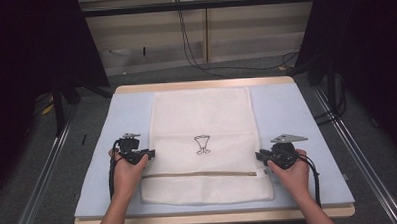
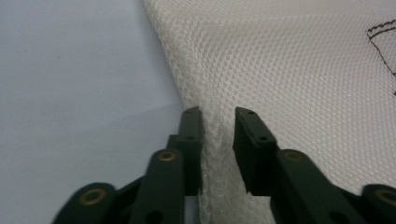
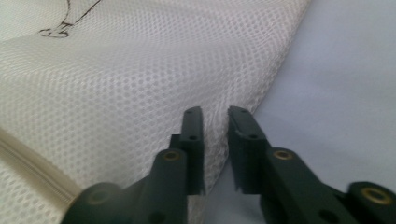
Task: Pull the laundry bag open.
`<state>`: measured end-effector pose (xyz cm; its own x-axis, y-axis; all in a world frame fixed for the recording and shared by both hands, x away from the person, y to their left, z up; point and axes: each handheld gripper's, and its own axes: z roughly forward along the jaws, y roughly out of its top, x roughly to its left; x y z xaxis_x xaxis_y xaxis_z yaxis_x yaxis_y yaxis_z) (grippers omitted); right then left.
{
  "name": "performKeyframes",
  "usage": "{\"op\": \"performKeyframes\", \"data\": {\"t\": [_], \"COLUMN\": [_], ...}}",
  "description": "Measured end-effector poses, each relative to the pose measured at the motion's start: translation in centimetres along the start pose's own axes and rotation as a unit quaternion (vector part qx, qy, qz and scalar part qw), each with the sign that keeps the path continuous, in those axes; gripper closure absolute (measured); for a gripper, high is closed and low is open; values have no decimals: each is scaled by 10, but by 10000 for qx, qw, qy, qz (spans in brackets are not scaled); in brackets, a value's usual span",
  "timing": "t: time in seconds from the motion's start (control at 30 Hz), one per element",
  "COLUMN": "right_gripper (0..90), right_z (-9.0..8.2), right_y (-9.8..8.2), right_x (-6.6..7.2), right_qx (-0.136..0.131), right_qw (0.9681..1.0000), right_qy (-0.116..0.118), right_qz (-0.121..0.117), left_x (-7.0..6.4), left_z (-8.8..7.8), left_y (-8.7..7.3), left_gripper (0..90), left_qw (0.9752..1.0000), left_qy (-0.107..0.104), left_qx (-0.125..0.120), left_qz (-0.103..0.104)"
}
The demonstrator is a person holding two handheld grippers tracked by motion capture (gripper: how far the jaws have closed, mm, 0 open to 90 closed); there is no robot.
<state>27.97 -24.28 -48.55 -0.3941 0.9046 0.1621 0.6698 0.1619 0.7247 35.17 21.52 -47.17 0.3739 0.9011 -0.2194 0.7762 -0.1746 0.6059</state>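
A white mesh bag point(image 1: 203, 142) is being kept flat on the pale blue mat point(image 1: 286, 109); its side edges are being straddled by the two grippers, one at each side. The left gripper point(image 2: 218, 116) is being held with its jaws slightly parted, a ridge of the bag's left edge lying between them, unpinched; the right gripper point(image 3: 215, 116) is being held likewise over the right edge. A small black drawing point(image 1: 202, 144) is being shown ahead of both grippers, midway between them.
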Motion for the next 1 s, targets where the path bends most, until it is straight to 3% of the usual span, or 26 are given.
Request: {"op": "performKeyframes", "data": {"t": [0.07, 0.13, 0.27, 0.6, 0.67, 0.8, 0.9, 1.0], "right_gripper": [841, 858, 865, 860, 840, 773, 819, 867], "right_z": [-3, -5, -6, -6, -6, -14, -23, -29], "right_y": [0, 0, -1, -2, -3, -1, 0, -1], "right_x": [-2, -2, 0, 7, 7, 8, 8, 9], "right_qx": [47, 45, 24, 10, -21, -314, -521, -496], "right_qw": [9999, 9999, 9997, 9992, 9992, 9987, 9974, 9963], "right_qy": [96, 154, 223, 365, 338, 253, 325, 443], "right_qz": [53, 65, -53, -156, -189, -308, -368, -553], "left_x": [0, 1, 5, 12, 11, 5, -6, -21], "left_z": [-1, -5, -10, -13, -14, -21, -26, -24], "left_y": [1, 1, -1, -1, -1, 3, 7, 10], "left_gripper": [840, 865, 869, 866, 846, 699, 653, 643], "left_qw": [9999, 9999, 9997, 9997, 9997, 9993, 9993, 9983], "left_qy": [-68, 8, 43, 112, 156, 266, -90, -494], "left_qx": [70, 113, 122, 155, 117, -234, -348, -292], "left_qz": [-82, -20, -185, -176, -164, -87, -110, -20]}}
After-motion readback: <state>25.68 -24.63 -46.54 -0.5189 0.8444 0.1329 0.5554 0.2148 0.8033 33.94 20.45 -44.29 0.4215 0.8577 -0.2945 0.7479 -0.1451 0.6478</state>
